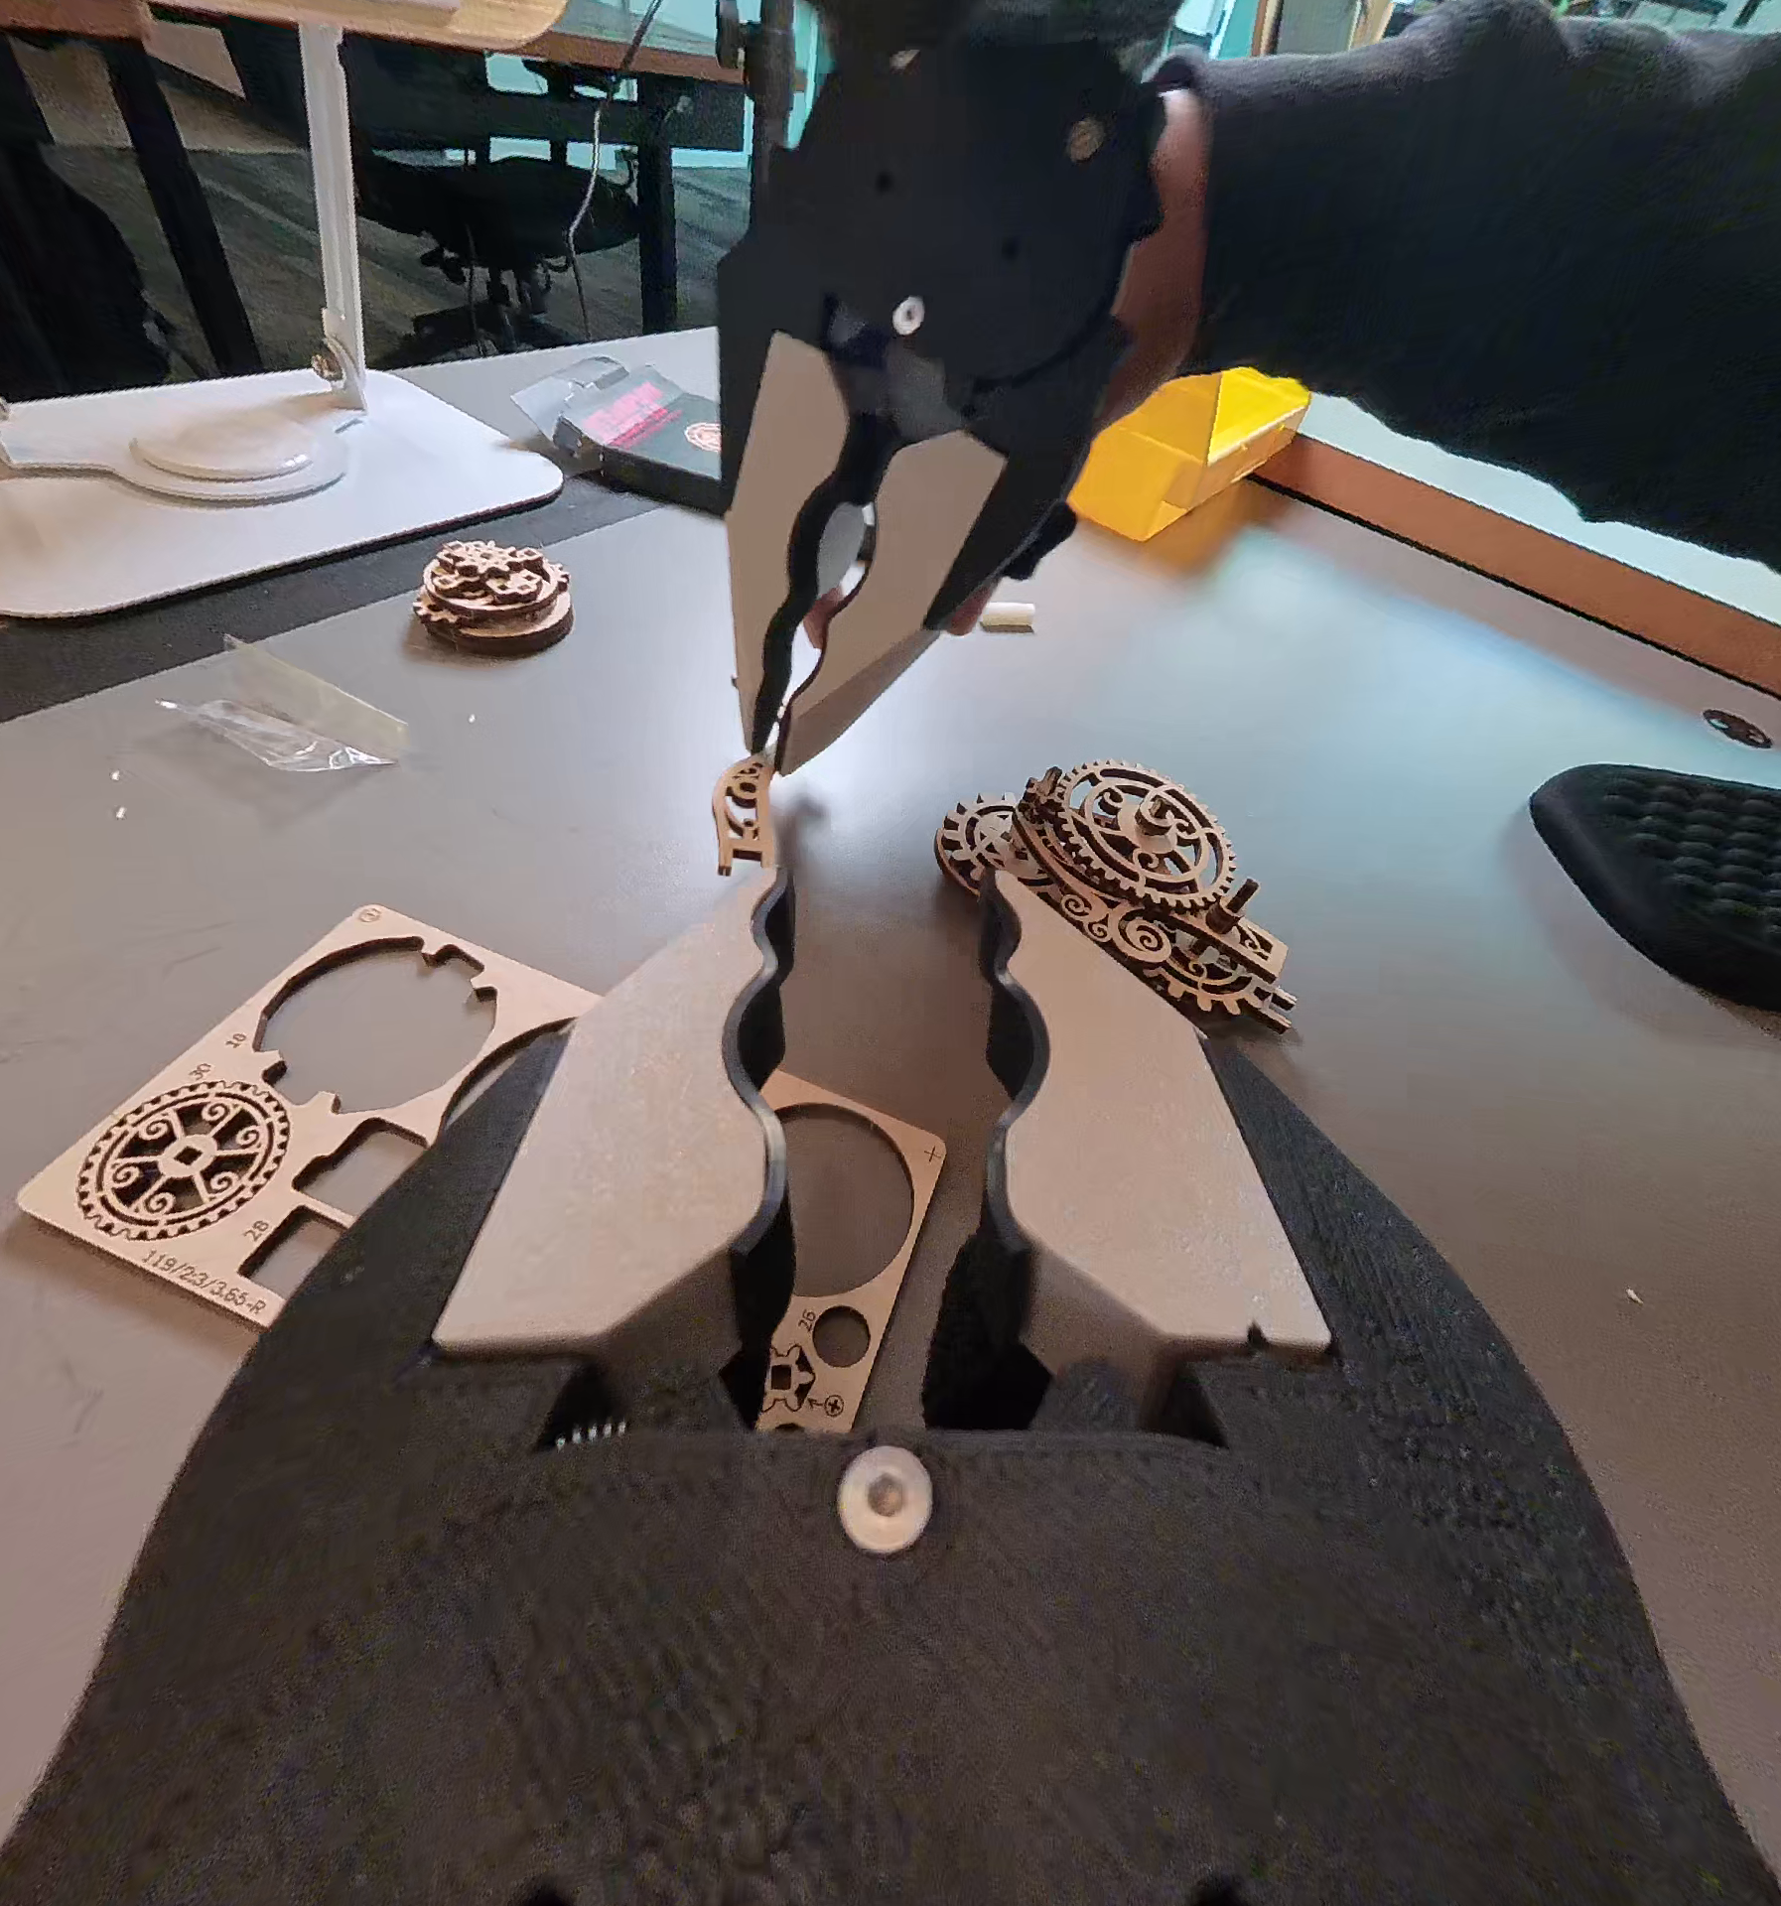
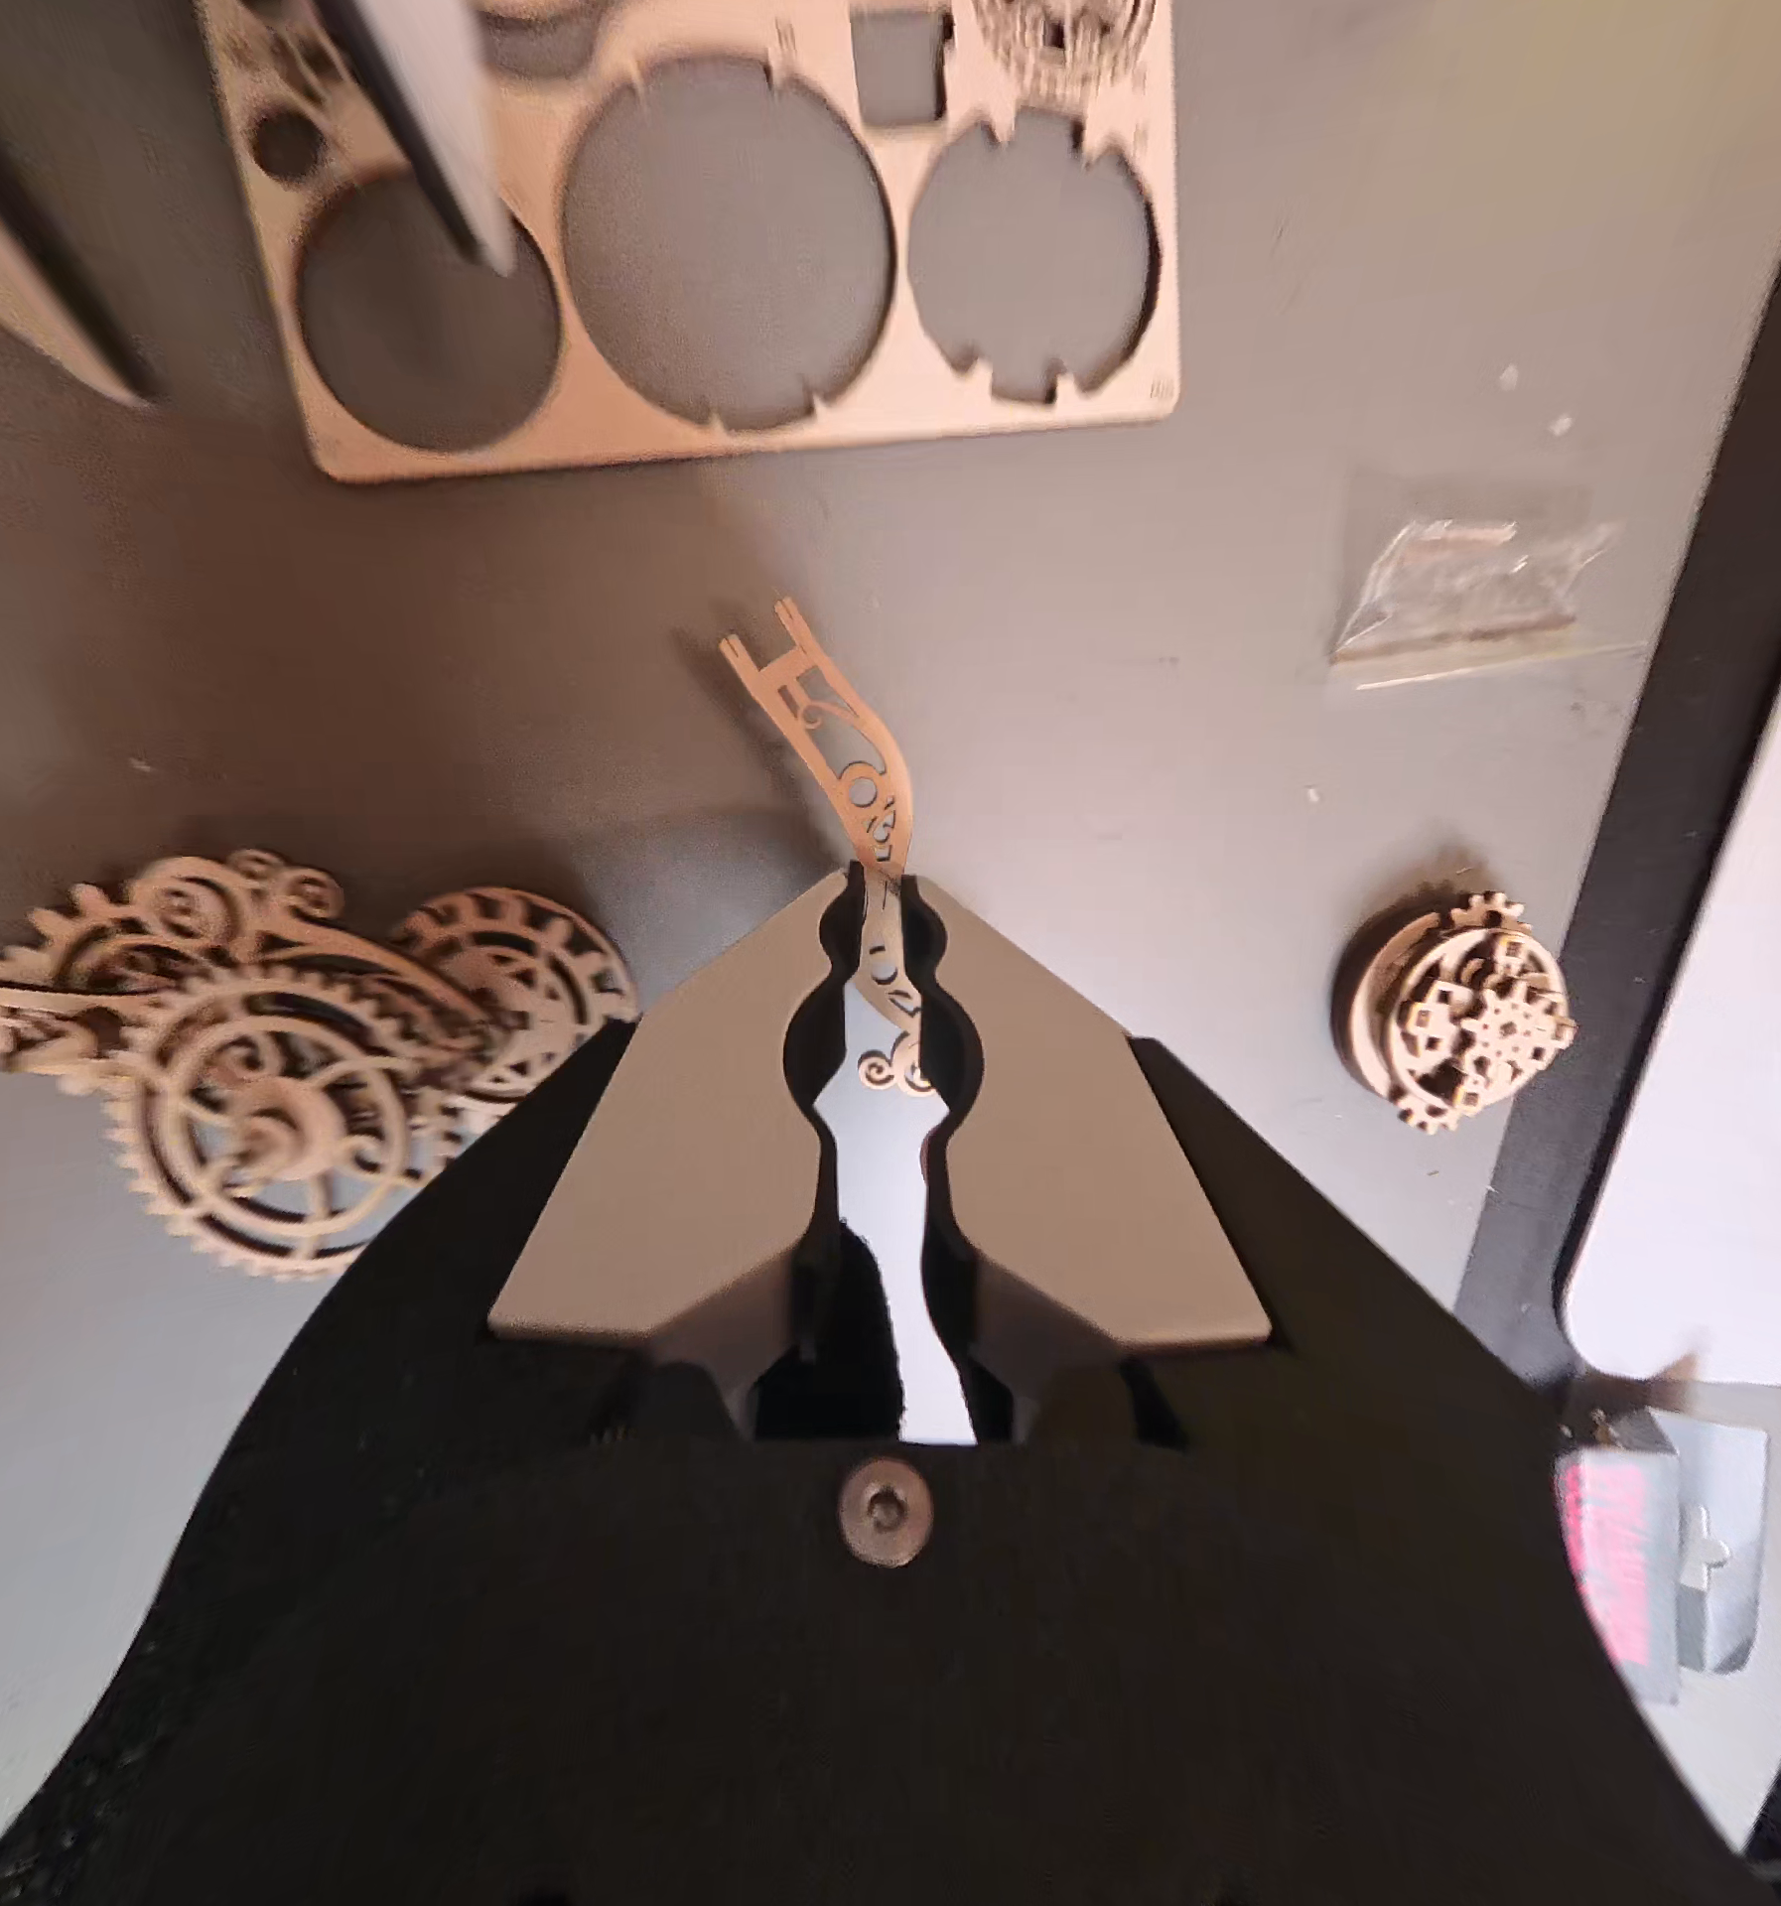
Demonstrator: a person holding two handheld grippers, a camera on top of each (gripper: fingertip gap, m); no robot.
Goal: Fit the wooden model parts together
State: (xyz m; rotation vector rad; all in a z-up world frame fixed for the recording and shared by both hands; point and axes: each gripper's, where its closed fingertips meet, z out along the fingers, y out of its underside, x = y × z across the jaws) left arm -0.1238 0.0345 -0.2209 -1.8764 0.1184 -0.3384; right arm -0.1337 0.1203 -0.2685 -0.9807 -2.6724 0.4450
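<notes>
My right gripper [image 2: 878, 877] is shut on a thin curved wooden strip [image 2: 835, 743] with cut-out scrolls and a forked end, pinched at the fingertips and held above the grey table [image 2: 1124, 670]. The left wrist view shows that gripper [image 1: 768, 748] from the front with the strip [image 1: 747, 810] hanging from its tips. My left gripper [image 1: 881, 897] is open and empty, just in front of the strip. The wooden gear assembly [image 1: 1124, 877] lies on the table right of my left fingers; it also shows in the right wrist view [image 2: 268, 1062].
A punched-out wooden sheet [image 1: 247, 1114] lies under my left gripper, also seen in the right wrist view [image 2: 742, 258]. A small round wooden subassembly [image 1: 494, 593] [image 2: 1454, 1011], a clear plastic bag [image 1: 288, 712], a white stand base [image 1: 226, 495], a yellow box [image 1: 1196, 444] and a black wrist rest [image 1: 1701, 877] surround the work area. The small round wooden subassembly [image 1: 494, 593] is about 12 centimeters from my right fingertips and 20 centimeters from my left. My right wrist view [image 2: 1443, 973] looks at it from another angle.
</notes>
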